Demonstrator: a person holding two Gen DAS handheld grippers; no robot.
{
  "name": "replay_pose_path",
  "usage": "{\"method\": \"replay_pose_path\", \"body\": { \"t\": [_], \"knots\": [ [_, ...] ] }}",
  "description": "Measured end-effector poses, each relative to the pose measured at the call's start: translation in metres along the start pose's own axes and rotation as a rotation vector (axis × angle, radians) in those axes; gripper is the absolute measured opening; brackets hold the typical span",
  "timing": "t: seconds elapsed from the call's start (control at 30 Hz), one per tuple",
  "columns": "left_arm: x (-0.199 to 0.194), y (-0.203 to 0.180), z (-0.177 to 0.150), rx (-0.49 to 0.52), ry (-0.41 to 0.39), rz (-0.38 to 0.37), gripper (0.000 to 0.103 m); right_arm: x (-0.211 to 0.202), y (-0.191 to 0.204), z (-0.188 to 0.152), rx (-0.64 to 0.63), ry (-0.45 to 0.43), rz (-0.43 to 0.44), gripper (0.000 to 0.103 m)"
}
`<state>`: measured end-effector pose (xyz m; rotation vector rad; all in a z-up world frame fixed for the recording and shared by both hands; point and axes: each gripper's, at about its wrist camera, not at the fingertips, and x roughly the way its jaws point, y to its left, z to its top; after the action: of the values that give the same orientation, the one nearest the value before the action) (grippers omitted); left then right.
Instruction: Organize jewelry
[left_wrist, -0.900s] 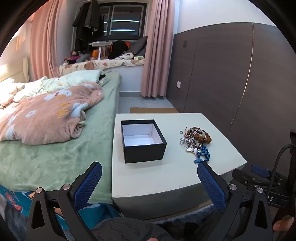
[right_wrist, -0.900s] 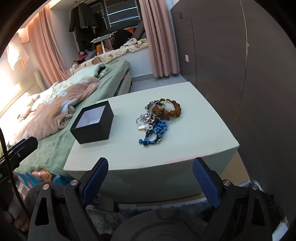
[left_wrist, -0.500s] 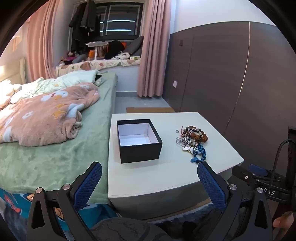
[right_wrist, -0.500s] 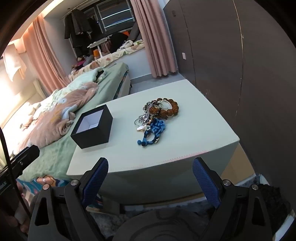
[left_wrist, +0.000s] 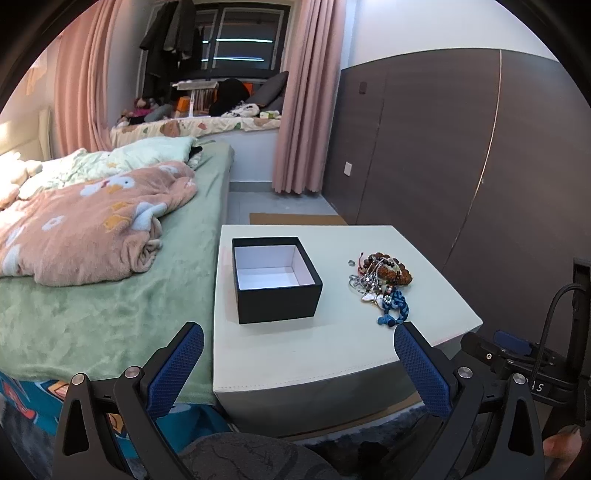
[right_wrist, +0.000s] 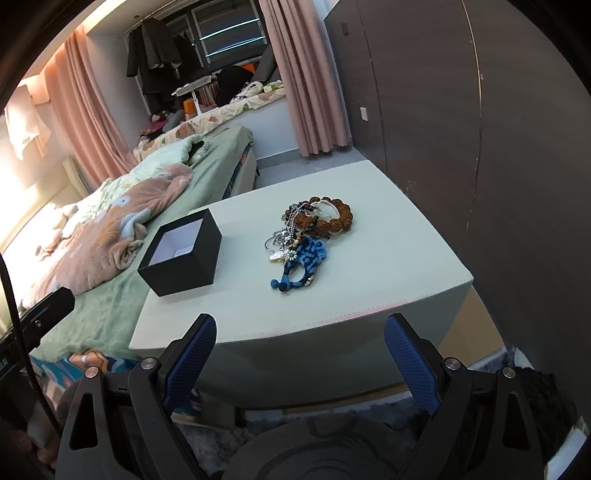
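While the bed (left_wrist: 110, 295) with its pink blanket (left_wrist: 85, 229) lies on the left, a black box (left_wrist: 275, 280) sits open on the pale table (left_wrist: 332, 354) beside it, white inside. To the right of the box, a little apart, the jewelry pile (right_wrist: 306, 236) rests on the table with brown beads at the back and a blue cord in front. The left gripper (left_wrist: 298, 365) and the right gripper (right_wrist: 300, 356) both hang in front of the table's near edge with their blue fingers (right_wrist: 192, 354) wide apart and nothing between them.
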<state>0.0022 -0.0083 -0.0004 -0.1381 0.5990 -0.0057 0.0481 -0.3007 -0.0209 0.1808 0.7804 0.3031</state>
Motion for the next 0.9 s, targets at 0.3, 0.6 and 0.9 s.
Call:
{"method": "replay_pose_path", "body": {
  "t": [0.3, 0.6, 0.9],
  "knots": [
    [-0.0014, 0.0063, -0.0004, -0.006, -0.006, -0.003, 0.103, -0.0018, -0.001, -0.0032, 0.019, -0.005, -0.014, 0.093],
    [-0.0027, 0.0067, -0.0001, -0.003, -0.008, -0.004, 0.103, -0.0009, -0.0035, -0.0019, 0.017, -0.004, -0.012, 0.093],
    [-0.0027, 0.006, -0.0003, -0.002, -0.008, -0.003, 0.103, -0.0018, -0.0055, -0.0005, 0.013, -0.006, -0.016, 0.093]
  ]
}}
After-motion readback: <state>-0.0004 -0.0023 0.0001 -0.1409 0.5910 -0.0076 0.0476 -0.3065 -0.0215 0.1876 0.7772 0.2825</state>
